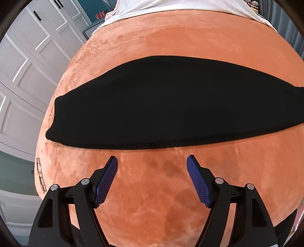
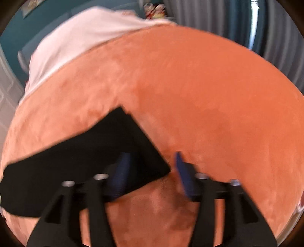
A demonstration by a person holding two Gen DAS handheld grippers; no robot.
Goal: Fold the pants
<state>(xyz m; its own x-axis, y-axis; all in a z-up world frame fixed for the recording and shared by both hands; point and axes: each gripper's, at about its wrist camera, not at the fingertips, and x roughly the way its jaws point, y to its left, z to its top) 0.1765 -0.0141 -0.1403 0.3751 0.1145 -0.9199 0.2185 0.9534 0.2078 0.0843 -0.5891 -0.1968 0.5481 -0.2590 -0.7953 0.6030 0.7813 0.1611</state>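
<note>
Black pants (image 1: 161, 106) lie flat in a long folded band across the orange plush bed cover (image 1: 152, 199). My left gripper (image 1: 152, 161) is open and empty, hovering just short of the near long edge of the pants. In the blurred right wrist view the pants (image 2: 76, 161) run to the left, with their right end corner near the fingers. My right gripper (image 2: 152, 161) is open and empty above that corner; its left finger (image 2: 121, 171) is over the cloth, its right finger (image 2: 184, 174) over the cover.
A white sheet or pillow (image 1: 171, 7) lies at the far end of the bed, also in the right wrist view (image 2: 85, 32). White panelled wardrobe doors (image 1: 24, 66) stand to the left. Grey curtains (image 2: 228, 20) hang beyond the bed on the right.
</note>
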